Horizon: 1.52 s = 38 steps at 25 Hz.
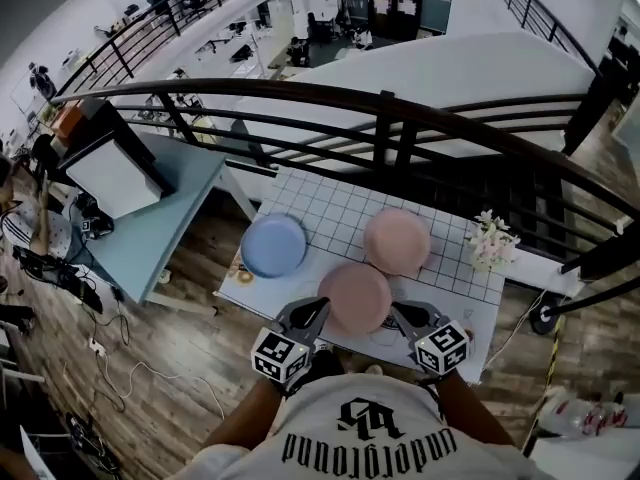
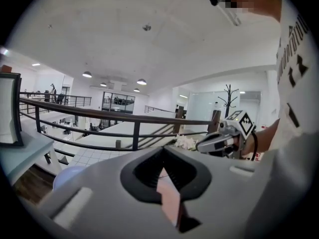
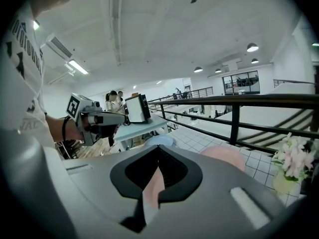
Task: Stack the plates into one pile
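Three plates lie apart on the white grid-patterned table (image 1: pixel 330 203): a blue plate (image 1: pixel 273 245) at the left, a pink plate (image 1: pixel 397 241) at the back right, and a second pink plate (image 1: pixel 354 297) nearest me. My left gripper (image 1: pixel 312 308) hovers by this near plate's left front rim, its jaws together. My right gripper (image 1: pixel 400 313) sits at its right front rim, also shut. Neither holds anything. In the left gripper view the near pink plate (image 2: pixel 169 198) shows through the slit of the left gripper (image 2: pixel 167 171). The right gripper view shows the same through the right gripper (image 3: pixel 157 176).
A small vase of white flowers (image 1: pixel 492 238) stands at the table's right edge. A black railing (image 1: pixel 400 118) runs just behind the table. A light blue desk (image 1: pixel 160 218) with a monitor (image 1: pixel 110 173) stands to the left. Cables lie on the wooden floor.
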Available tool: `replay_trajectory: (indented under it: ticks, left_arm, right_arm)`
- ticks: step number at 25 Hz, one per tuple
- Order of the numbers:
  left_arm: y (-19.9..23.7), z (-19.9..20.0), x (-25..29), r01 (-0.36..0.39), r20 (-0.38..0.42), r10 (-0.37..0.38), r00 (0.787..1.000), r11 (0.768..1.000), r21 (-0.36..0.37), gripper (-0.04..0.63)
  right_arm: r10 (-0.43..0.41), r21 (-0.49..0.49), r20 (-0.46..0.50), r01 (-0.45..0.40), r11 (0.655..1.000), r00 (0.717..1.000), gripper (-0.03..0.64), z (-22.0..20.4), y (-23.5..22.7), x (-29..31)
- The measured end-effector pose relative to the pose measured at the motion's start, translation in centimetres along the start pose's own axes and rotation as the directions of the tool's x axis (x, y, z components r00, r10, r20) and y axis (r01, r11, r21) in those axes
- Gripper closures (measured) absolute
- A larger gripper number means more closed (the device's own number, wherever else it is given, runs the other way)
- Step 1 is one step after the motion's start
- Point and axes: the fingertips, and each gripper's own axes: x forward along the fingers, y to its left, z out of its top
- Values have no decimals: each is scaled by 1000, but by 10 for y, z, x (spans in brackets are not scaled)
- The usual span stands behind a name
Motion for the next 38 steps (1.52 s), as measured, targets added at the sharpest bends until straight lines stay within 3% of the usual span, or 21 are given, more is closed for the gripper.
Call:
replay_trajectory:
  ticks: [10,18,25,38]
  left_arm:
    - [51,-30,44,75,-101,-77,992,997,-26,546]
    - [83,-67,73,128,-176,-139,974,989,-75,546]
    - [94,-98,89,177,-237,-193,952,980,-87,546]
    - [100,-156,110,257,-353,-270,896,963,-84,546]
  right_arm:
    - [-110,133,-75,119,984,991,612,-27,-45,43]
    - [-139,218,-129,165,962,982,611,-57,-72,77]
    - [-202,292,-212,259,921,956,577,-101,-96,87]
    - [-220,335,-400,366,869,889,565,-190,-116,99]
